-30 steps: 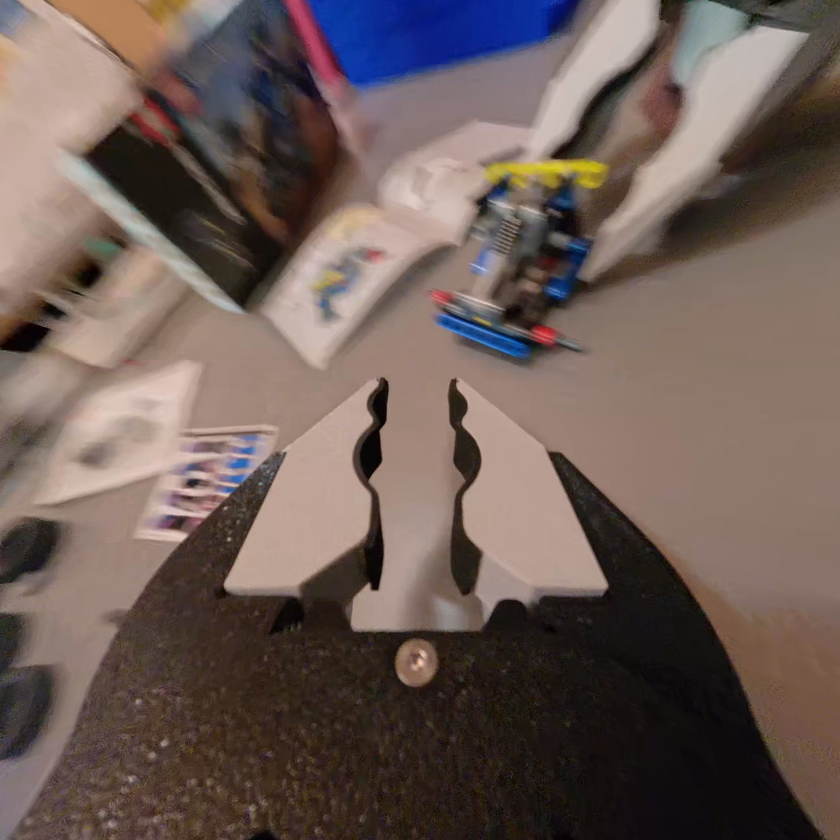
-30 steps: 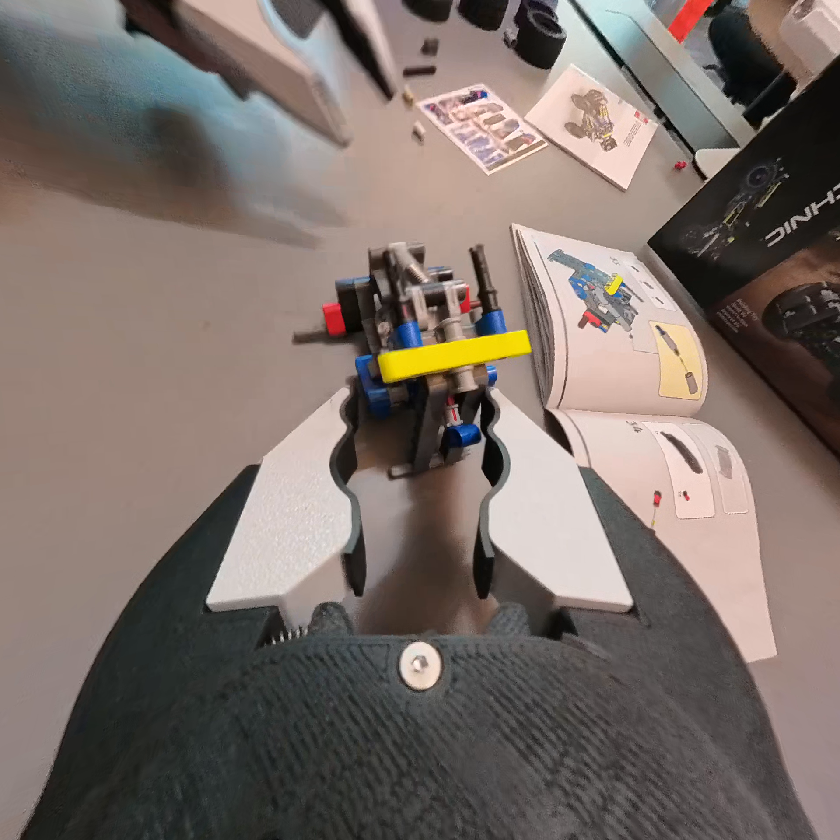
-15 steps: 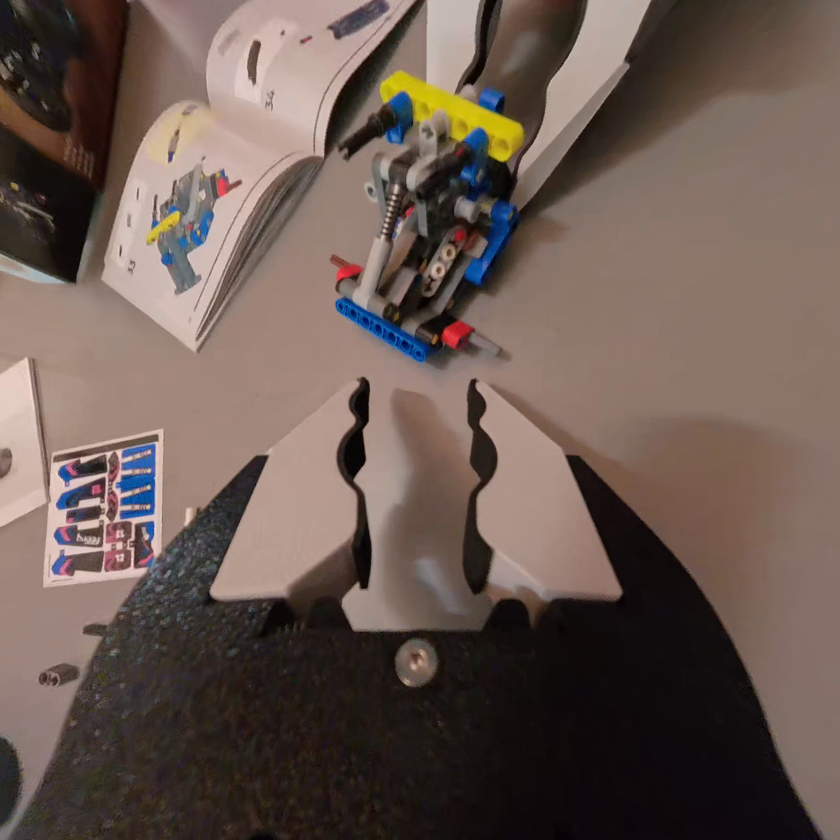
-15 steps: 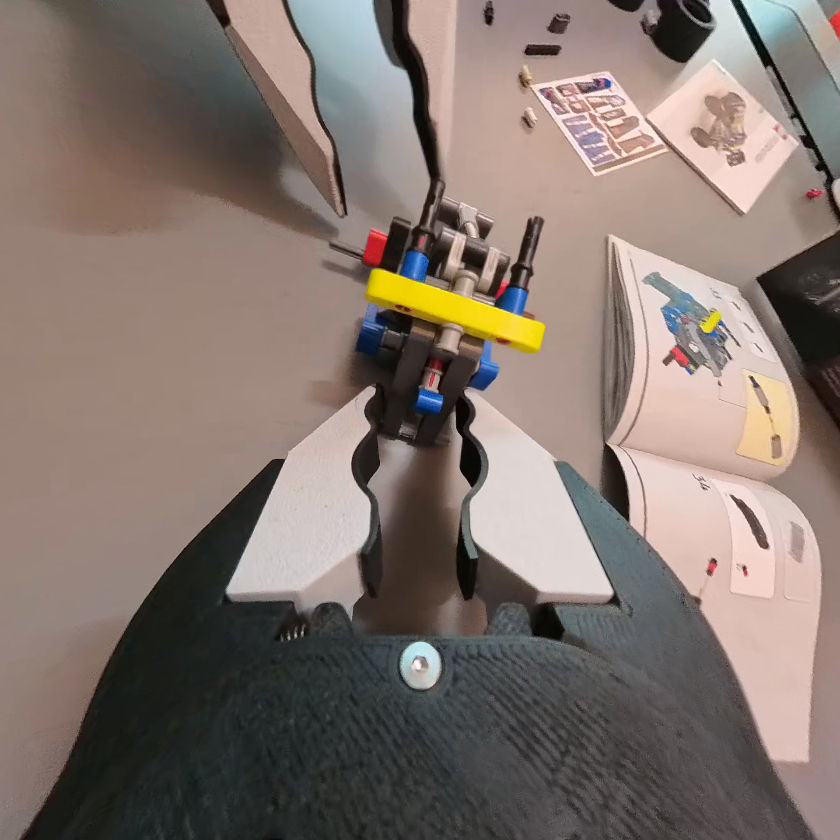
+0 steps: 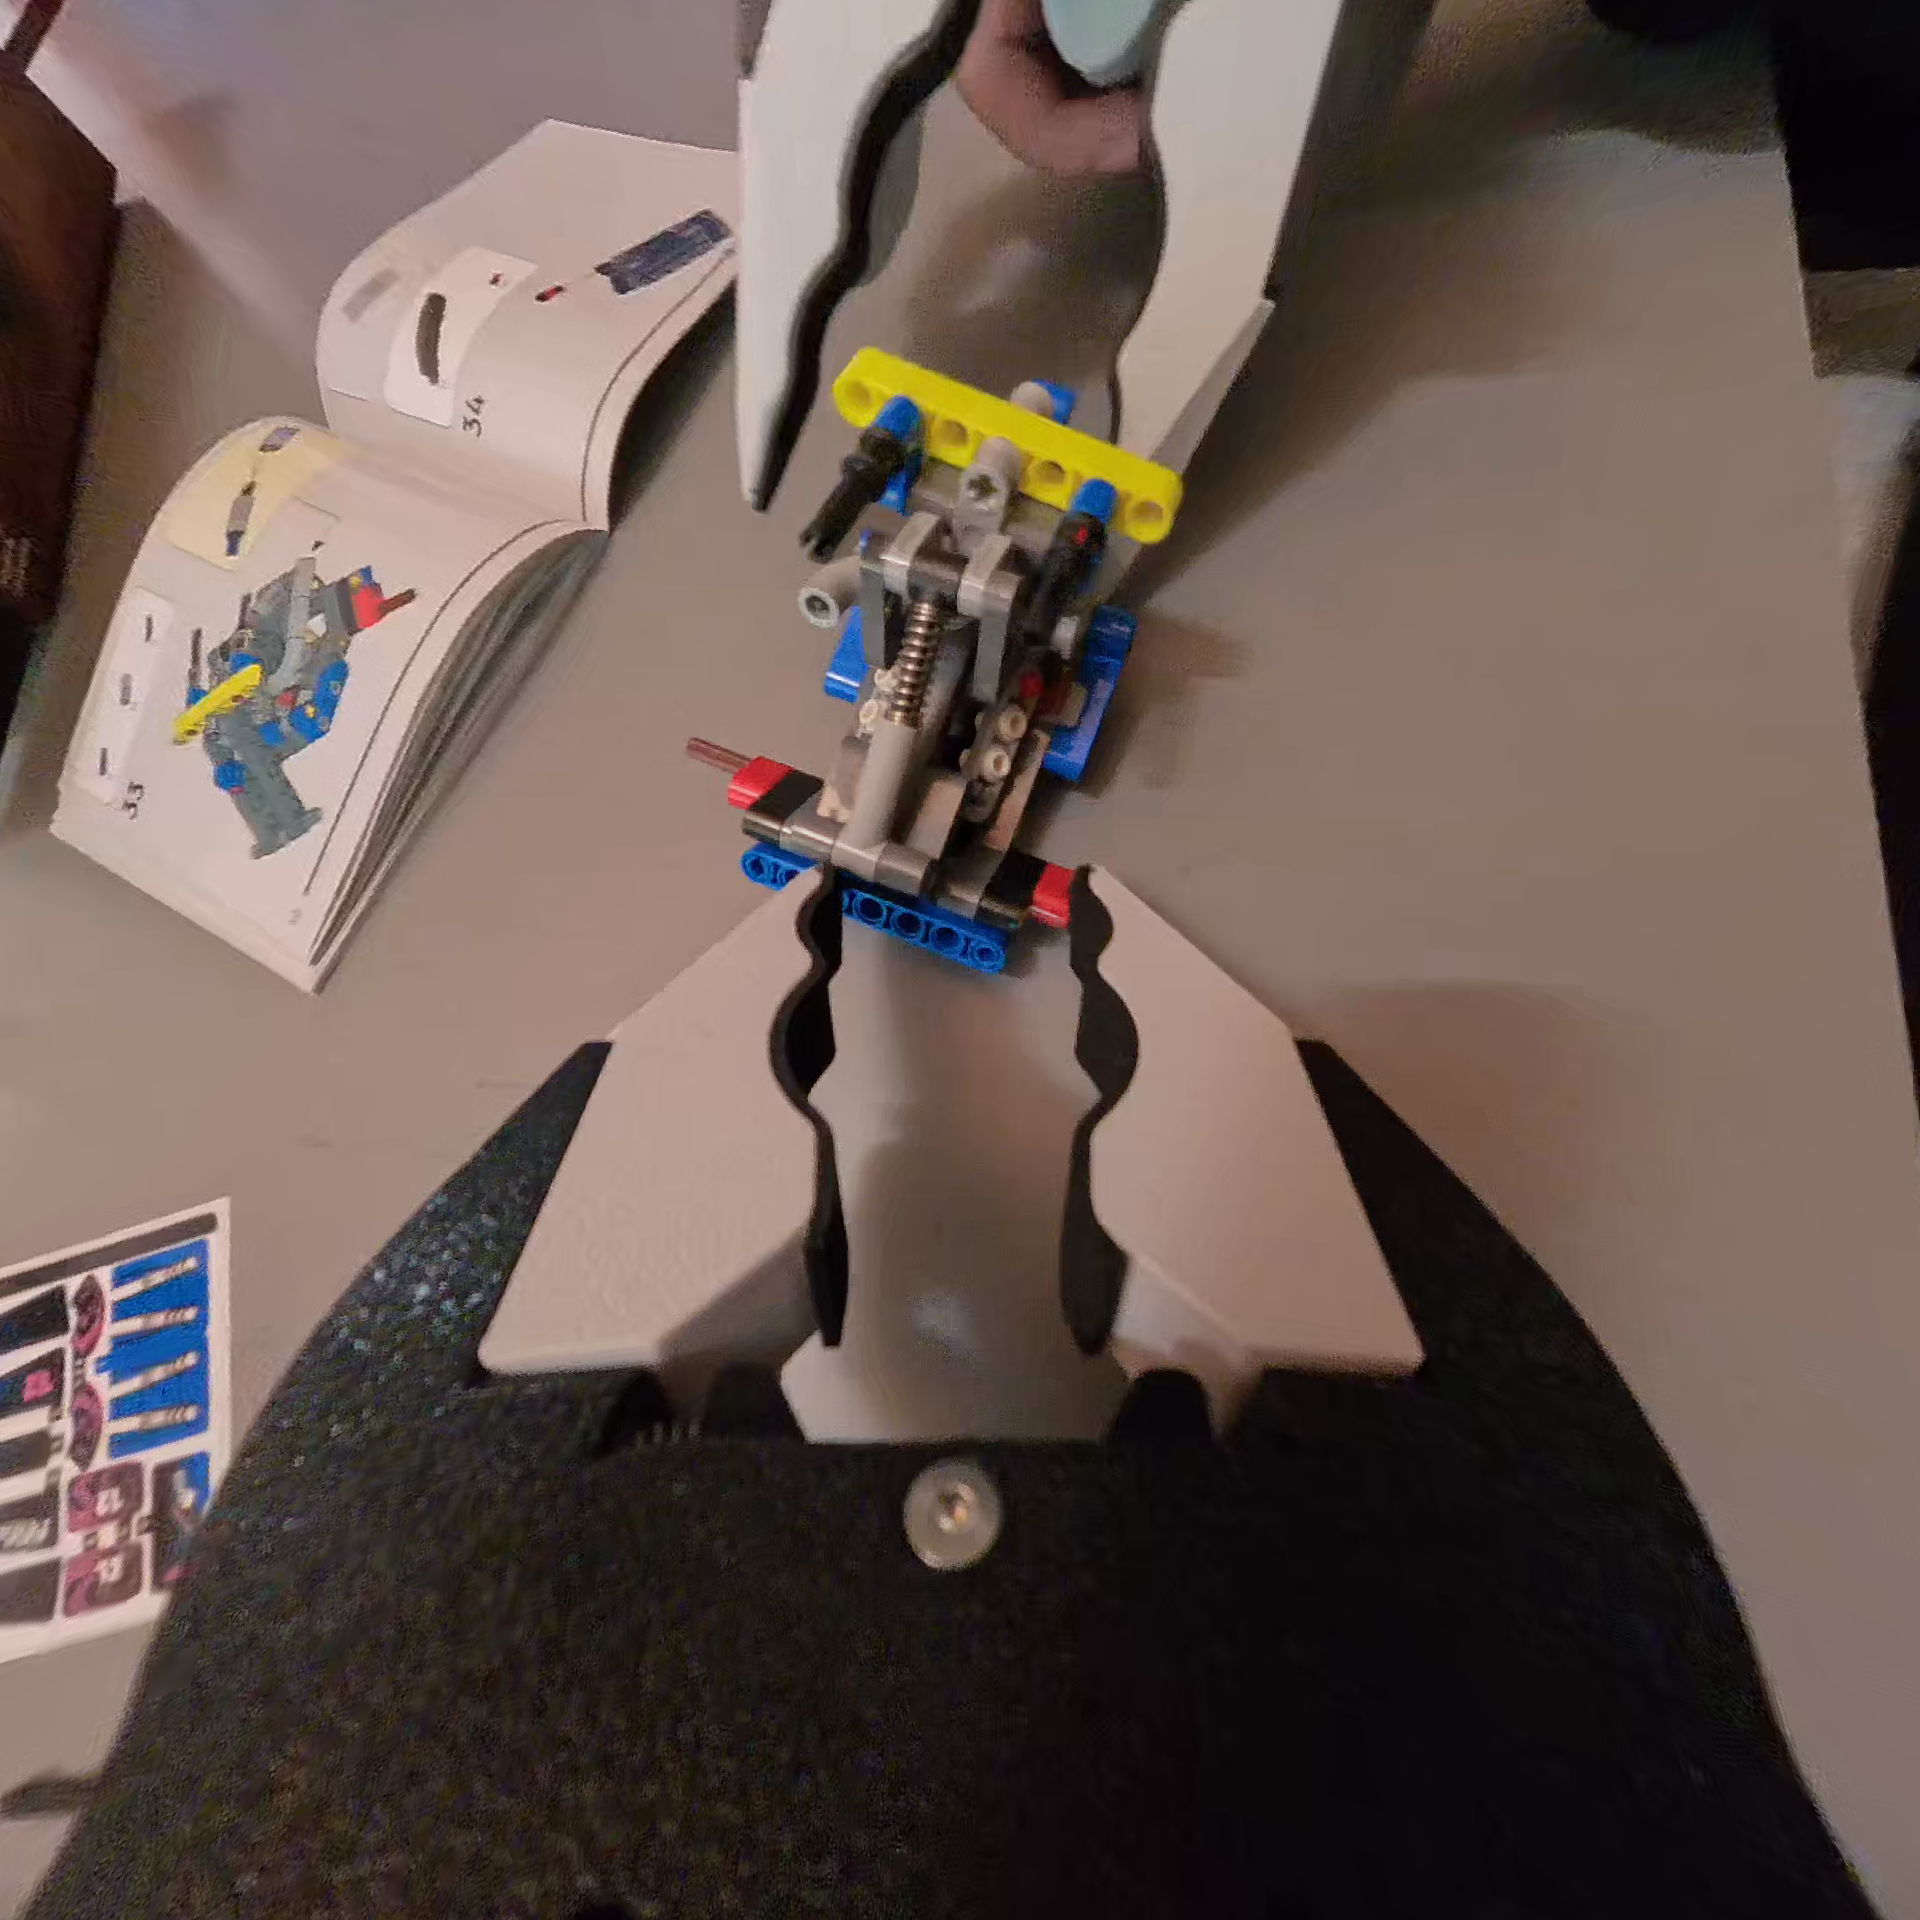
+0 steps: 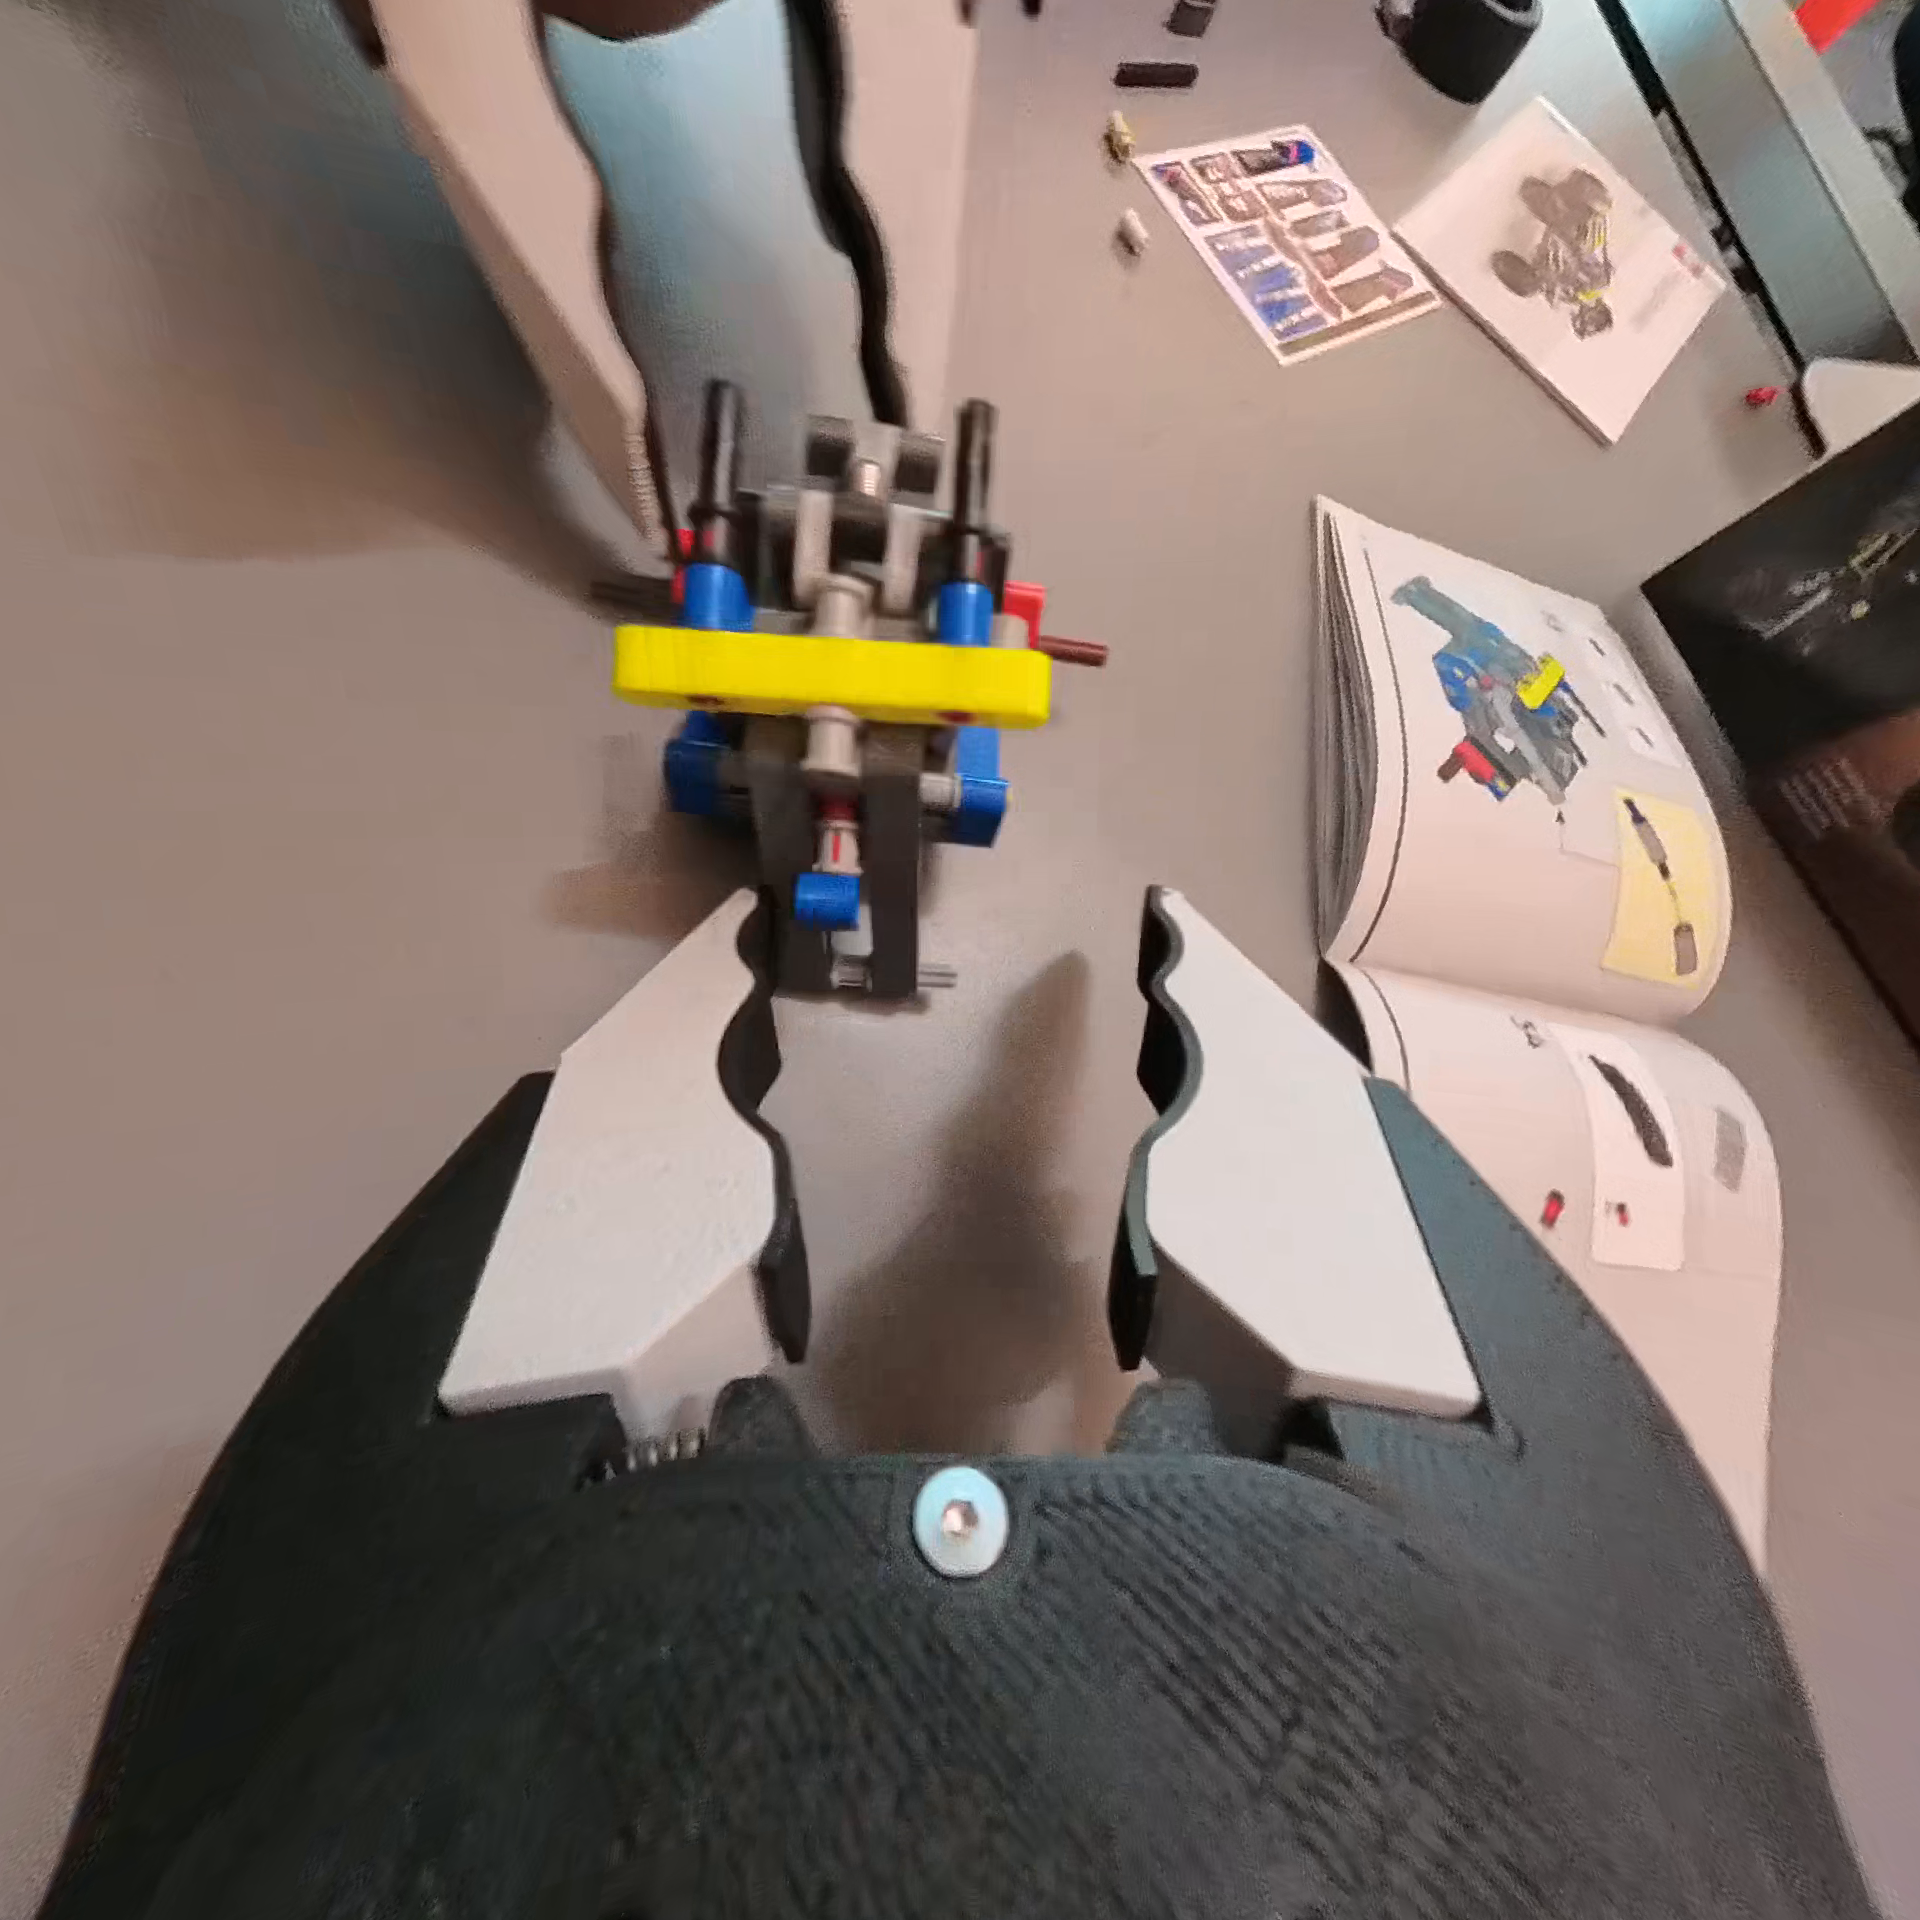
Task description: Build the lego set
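Note:
A small brick model (image 5: 956, 665) with a yellow beam (image 5: 1008, 447), a spring and a blue beam (image 5: 914, 925) stands on the grey table (image 5: 1455, 831). My left gripper (image 5: 951, 888) is open. Its fingertips reach the blue-beam end of the model without clamping it. My right gripper (image 6: 951, 904) is wide open at the other end of the model (image 6: 831, 727). Its left finger (image 6: 717, 956) lies against the dark grey frame and its right finger stands clear. Each view shows the other gripper's fingers (image 5: 790, 260) (image 6: 520, 260) beyond the model.
An open instruction booklet (image 5: 343, 623) (image 6: 1507, 831) lies beside the model. A sticker sheet (image 5: 104, 1403) (image 6: 1288, 239), a second booklet (image 6: 1558, 249), small loose pieces (image 6: 1132, 229) and a black tyre (image 6: 1455, 42) lie farther off. A dark box (image 6: 1808, 665) stands past the booklet. My right fingertips sit around 8 cm from my left ones.
My right gripper was shut on the model's dark grey end and has opened wide. My left gripper has moved forward until its tips reach the blue beam, with its opening unchanged over the last half second.

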`<state>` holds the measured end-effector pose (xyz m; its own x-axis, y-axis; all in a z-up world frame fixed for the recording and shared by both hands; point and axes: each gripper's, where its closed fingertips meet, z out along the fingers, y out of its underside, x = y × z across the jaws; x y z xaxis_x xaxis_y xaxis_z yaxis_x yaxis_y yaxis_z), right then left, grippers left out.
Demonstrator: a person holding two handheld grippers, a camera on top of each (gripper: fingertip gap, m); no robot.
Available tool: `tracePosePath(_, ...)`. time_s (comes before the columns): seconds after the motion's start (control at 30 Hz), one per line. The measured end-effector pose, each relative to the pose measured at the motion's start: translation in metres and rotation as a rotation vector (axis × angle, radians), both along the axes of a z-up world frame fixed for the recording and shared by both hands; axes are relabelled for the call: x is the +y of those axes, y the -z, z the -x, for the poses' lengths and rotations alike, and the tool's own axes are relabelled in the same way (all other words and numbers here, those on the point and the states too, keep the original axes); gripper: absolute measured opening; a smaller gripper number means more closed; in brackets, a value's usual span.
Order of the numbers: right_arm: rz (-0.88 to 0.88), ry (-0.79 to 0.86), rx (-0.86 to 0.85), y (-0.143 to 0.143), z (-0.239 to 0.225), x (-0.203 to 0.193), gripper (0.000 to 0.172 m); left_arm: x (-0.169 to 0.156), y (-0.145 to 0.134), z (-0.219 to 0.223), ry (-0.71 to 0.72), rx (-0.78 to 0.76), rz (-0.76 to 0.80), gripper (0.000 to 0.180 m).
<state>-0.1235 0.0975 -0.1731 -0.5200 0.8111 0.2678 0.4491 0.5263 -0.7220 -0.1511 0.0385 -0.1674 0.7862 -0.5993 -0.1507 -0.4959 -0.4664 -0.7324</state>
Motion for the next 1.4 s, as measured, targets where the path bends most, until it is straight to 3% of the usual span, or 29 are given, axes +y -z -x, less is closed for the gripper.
tracePosePath(0.07,-0.008,0.055,0.019,-0.001,0.001,0.008,0.069,-0.004,0.001,-0.005,-0.031,0.054,-0.003,0.046)
tracePosePath(0.17,-0.120,0.148,0.067,-0.003,-0.003,0.032,0.058,-0.023,0.007,-0.030,0.053,0.104,0.015,0.039)
tracePosePath(0.33,-0.039,0.171,-0.019,-0.002,-0.028,0.034,0.063,-0.031,-0.001,-0.062,0.101,0.101,-0.059,0.039)
tracePosePath(0.43,0.014,0.192,0.029,-0.011,-0.032,0.021,0.056,-0.023,-0.012,-0.044,-0.014,0.048,-0.105,0.034)
tracePosePath(0.53,0.083,0.230,0.050,-0.014,-0.025,0.004,0.048,-0.006,-0.014,-0.017,-0.175,-0.005,-0.118,0.042)
tracePosePath(0.6,0.084,0.224,0.006,-0.006,-0.022,-0.006,0.047,0.007,-0.014,-0.013,-0.227,-0.083,-0.121,0.048)
tracePosePath(0.7,0.065,0.198,0.010,-0.001,-0.013,-0.013,0.040,0.015,-0.005,-0.030,-0.170,-0.193,-0.034,0.048)
tracePosePath(0.9,0.010,0.200,0.024,0.002,0.000,0.000,0.035,0.000,-0.006,-0.047,-0.102,-0.149,-0.033,0.033)
tracePosePath(1.17,-0.026,0.122,0.040,0.000,0.033,0.009,0.035,0.012,-0.001,-0.044,-0.201,-0.112,-0.062,0.041)
tracePosePath(1.4,-0.048,0.062,0.041,-0.001,0.039,0.021,0.044,0.020,-0.001,-0.054,-0.180,-0.117,-0.055,0.043)
